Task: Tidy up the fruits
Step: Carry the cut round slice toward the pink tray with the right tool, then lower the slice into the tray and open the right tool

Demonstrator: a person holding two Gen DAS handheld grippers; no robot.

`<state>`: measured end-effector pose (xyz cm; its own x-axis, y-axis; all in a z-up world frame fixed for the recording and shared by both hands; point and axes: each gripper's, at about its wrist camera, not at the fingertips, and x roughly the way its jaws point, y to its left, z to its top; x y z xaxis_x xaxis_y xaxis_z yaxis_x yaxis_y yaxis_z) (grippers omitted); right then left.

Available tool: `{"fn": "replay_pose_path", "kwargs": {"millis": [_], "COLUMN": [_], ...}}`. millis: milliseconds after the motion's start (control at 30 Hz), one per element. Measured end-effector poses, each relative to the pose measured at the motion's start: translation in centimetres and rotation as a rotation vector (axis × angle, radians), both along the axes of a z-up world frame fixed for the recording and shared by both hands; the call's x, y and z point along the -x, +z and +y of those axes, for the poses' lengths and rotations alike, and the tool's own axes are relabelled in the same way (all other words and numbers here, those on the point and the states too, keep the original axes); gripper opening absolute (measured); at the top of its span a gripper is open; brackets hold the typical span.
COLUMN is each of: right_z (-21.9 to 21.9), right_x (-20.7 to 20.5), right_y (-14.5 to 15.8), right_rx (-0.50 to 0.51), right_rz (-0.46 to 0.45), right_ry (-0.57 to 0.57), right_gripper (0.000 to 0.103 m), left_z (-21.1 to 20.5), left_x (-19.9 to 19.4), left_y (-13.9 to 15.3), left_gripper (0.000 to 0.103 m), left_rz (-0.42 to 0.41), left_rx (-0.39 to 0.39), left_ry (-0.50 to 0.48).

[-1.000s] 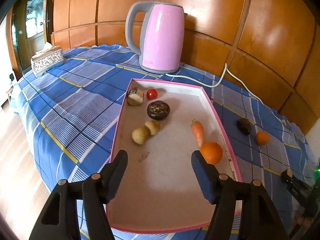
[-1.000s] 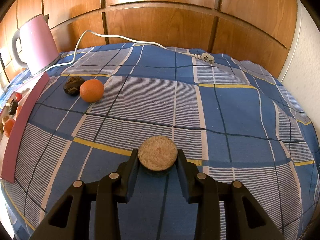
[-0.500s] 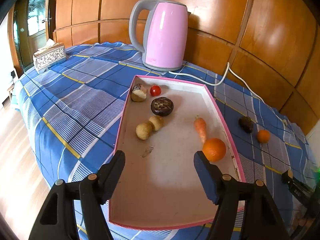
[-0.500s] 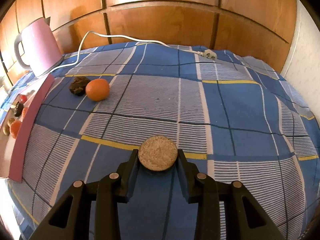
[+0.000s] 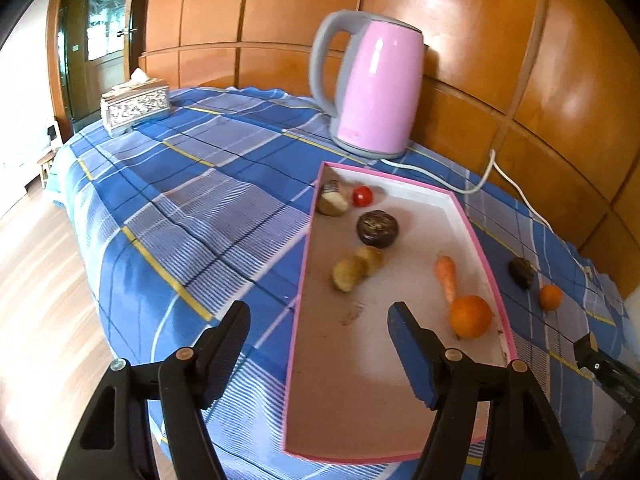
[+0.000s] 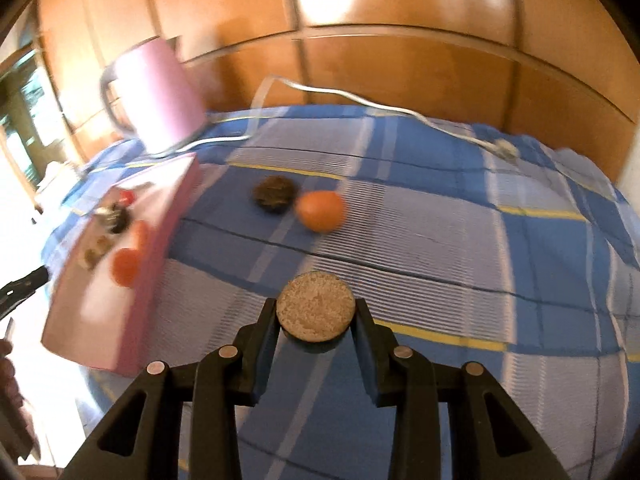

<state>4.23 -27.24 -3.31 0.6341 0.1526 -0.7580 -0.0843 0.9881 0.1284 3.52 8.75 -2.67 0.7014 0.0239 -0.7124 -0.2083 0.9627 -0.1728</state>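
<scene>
The right gripper [image 6: 316, 322] clamps a round, tan-faced fruit half [image 6: 315, 306] above the blue plaid cloth [image 6: 460, 240]. The left gripper [image 5: 320, 326] gapes wide, empty, over the near left edge of the pink tray [image 5: 298, 320]. Inside lie an orange [image 5: 470, 316], carrot [image 5: 447, 276] and cherry tomato [image 5: 362, 196]; a pink kettle [image 5: 376, 88] stands beyond

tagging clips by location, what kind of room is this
Probably a room in a home, perhaps a dining or living room: a table under a blue checked cloth, a pink electric kettle against wood-panelled walls, and a tissue box nearby.
</scene>
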Motion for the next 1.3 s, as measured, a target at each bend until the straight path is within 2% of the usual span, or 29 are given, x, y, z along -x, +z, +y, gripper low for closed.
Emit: {"fn": "replay_pose_path", "kwargs": {"millis": [200, 400, 533, 833, 900, 967, 1033, 1300], "right_z": [5.3, 9.9, 13.5, 18.8, 19.3, 19.4, 19.1, 16.2], "right_x": [-1.0, -2.6, -4.1, -7.4, -7.7, -7.6, -7.3, -5.3], "right_y": [1.0, 1.7, 2.2, 1.6, 1.3, 1.3, 1.4, 2.4], "right_rx": [-0.035, -0.069, -0.056, -0.05, -0.041, -0.039, -0.047, -0.05], "right_rz": [0.004, 0.014, 0.009, 0.034, 0.04, 0.03, 0.022, -0.03], "right_ry": [0.164, 0.28, 0.348, 0.393, 0.391, 0.386, 0.381, 0.302], "right_gripper": [0.036, 0.036, 0.036, 0.036, 0.04, 0.053, 0.059, 0.059], "left_z": [0.6, 0.8, 1.0, 1.5, 1.6, 1.7, 1.7, 1.2], "left_x": [-0.1, -0.1, -0.1, -0.2, -0.2, -0.3, -0.3, -0.1], "left_y": [-0.3, -0.5, -0.5, -0.8, -0.9, -1.0, -1.0, -0.7], "left_gripper": [0.073, 0.073, 0.073, 0.073, 0.073, 0.073, 0.073, 0.073], "left_rz": [0.003, 0.006, 0.007, 0.016, 0.018, 0.02, 0.022, 0.009], "left_rx": [0.009, 0.015, 0.02, 0.028, 0.032, 0.033, 0.035, 0.036], "left_ry": [0.017, 0.021, 0.027, 0.036, 0.037, 0.04, 0.041, 0.028]}}
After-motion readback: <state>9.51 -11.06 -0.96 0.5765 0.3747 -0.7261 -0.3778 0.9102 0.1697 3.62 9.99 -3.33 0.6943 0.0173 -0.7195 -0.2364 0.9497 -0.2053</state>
